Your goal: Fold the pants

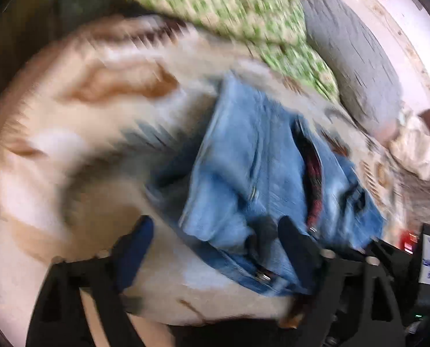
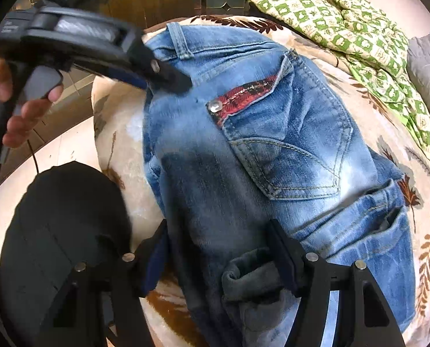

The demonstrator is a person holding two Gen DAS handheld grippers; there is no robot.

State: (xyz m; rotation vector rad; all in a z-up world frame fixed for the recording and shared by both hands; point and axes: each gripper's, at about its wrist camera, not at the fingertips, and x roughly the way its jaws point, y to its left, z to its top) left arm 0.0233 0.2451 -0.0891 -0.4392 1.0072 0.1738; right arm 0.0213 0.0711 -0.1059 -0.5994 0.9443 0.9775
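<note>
The faded blue denim pants (image 2: 244, 156) lie bunched on a cream blanket w/ brown leaf print (image 2: 417, 202), back pocket w/ red trim and a metal stud facing up, waistband toward the far edge. Already folded at least once by the look of it, lengthwise, w/ extra layers stacked at the near right.

Right gripper (image 2: 218, 248): jaws wide, straddling the near part of the denim, nothing pinched; a grey inside-out bit of fabric sits just beside its right finger. Left gripper (image 1: 215, 240): also wide in its own view, w/ one finger over the denim edge and the other over bare blanket. That view is badly motion-blurred, so contact can't be confirmed. In the right view its tip is at the left edge of the pants near the waistband, touching or nearly so; the left hand (image 2: 24, 110) is on the trigger.

Risks, as I judge them:
- Closing on denim plus blanket together, since the blanket is soft and right under the edge; the whole cover would lift.
- Grabbing only the top layer, so the stack slides apart and the fold goes skew.
- Fast left-side motion = poor aim at the edge.

A green-and-cream checked quilt (image 2: 345, 20) and grey pillow (image 1: 350, 66) lie well apart, no interference.
</note>
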